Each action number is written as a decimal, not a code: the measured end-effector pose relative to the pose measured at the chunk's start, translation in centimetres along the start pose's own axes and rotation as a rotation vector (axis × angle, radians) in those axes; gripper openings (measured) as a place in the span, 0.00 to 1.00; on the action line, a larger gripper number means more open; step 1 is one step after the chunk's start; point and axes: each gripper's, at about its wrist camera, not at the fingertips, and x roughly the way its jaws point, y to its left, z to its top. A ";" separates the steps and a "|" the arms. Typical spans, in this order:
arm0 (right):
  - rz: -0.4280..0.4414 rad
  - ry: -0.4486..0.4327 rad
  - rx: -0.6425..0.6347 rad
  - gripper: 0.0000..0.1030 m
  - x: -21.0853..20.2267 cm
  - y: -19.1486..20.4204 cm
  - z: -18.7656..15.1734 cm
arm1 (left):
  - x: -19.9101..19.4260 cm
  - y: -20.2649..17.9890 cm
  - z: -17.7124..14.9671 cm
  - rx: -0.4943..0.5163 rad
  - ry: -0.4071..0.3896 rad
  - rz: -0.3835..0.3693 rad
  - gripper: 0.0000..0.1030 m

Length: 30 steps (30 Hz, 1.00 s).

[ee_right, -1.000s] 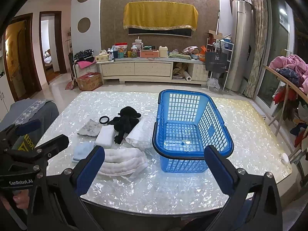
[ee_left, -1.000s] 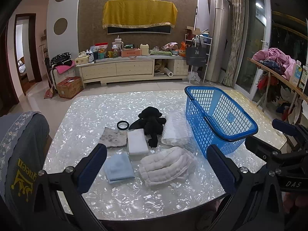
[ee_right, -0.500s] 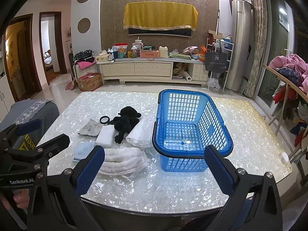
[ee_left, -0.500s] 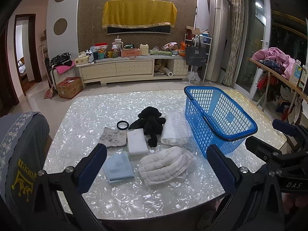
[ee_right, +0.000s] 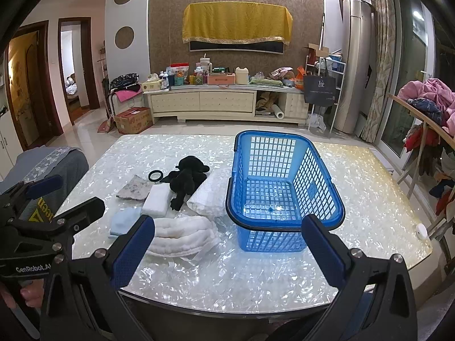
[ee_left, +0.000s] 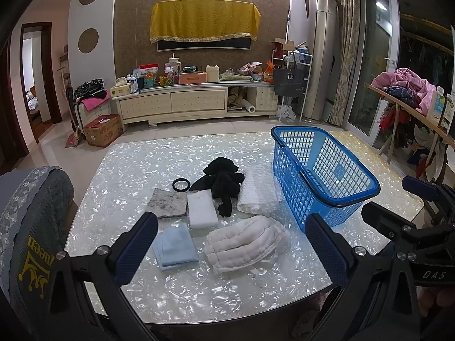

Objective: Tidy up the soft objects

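Soft things lie on the pearly table [ee_left: 128, 170]: a white quilted pad [ee_left: 244, 243] nearest me, a folded light-blue cloth [ee_left: 175, 244], a white sponge block [ee_left: 202, 209], a grey rag [ee_left: 168, 202], a black plush toy [ee_left: 223, 179], a white waffle cloth [ee_left: 257, 191] and a black ring [ee_left: 181, 184]. To their right stands a blue plastic basket [ee_right: 284, 190] with nothing in it. My left gripper [ee_left: 233, 244] hovers open over the near edge, above the pad. My right gripper [ee_right: 227, 243] is open too, in front of the basket.
A grey chair back [ee_left: 31, 227] stands at the table's left side. A low TV cabinet [ee_left: 196, 99] cluttered with items lines the far wall. A rack with clothes [ee_left: 403, 91] is on the right, and a cardboard box [ee_left: 102, 130] sits on the floor.
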 end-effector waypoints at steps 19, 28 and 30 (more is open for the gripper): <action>-0.003 0.003 0.008 1.00 -0.1 -0.1 -0.1 | -0.4 -0.4 -0.1 0.009 0.000 -0.005 1.00; 0.002 0.005 -0.019 1.00 -0.1 0.0 0.3 | -0.1 -0.5 0.3 0.011 0.010 -0.008 1.00; 0.002 0.003 -0.040 1.00 0.1 0.2 0.7 | 0.1 -0.3 0.6 0.012 0.014 -0.005 1.00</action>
